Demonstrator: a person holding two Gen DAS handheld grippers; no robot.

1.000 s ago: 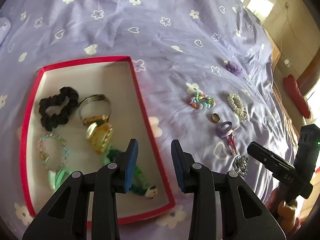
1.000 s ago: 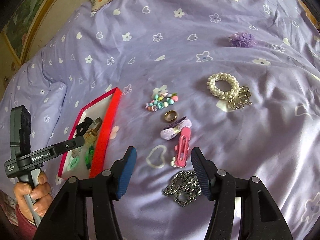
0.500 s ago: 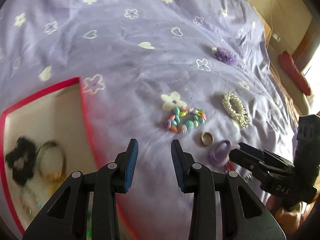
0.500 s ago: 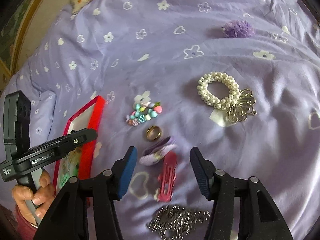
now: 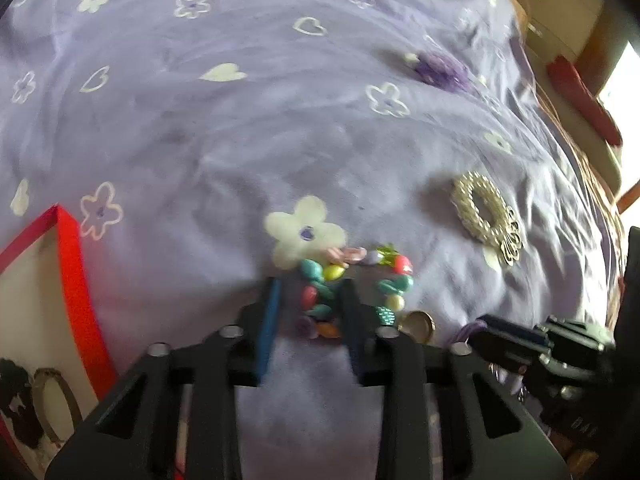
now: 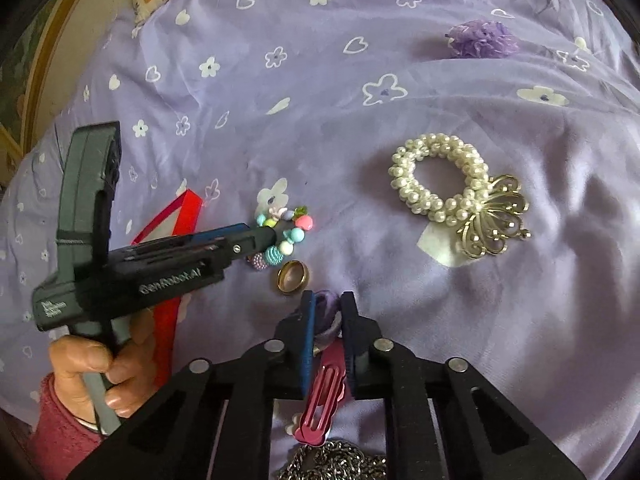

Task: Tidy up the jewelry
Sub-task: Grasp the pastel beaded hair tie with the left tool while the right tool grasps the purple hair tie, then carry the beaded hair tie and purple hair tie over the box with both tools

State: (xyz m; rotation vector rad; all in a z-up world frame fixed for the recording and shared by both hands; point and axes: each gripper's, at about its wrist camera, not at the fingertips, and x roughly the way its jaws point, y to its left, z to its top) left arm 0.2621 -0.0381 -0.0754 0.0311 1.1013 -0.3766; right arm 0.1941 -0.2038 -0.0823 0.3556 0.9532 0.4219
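The left gripper [image 5: 310, 300] has its fingers spread around the near-left side of the colourful bead bracelet [image 5: 352, 288], which lies flat on the purple bedspread [image 5: 240, 128]; its loop runs lengthwise away from the camera, and whether the pads touch the beads I cannot tell. The right gripper [image 6: 328, 312] is pinching the purple hair tie [image 6: 328, 308], fingers nearly together on it. A gold ring [image 6: 293, 276] sits just beside both, between bracelet and hair tie. The pink hair clip [image 6: 322, 404] lies under the right gripper, its long axis pointing toward the hair tie, with a dark metal chain [image 6: 332, 460] at its near end. The pearl bracelet [image 6: 444, 184] with its gold flower charm lies well apart to the right, a purple pompom [image 6: 482, 38] farther back. The red-rimmed tray [image 5: 74, 288] stands left of the bead bracelet
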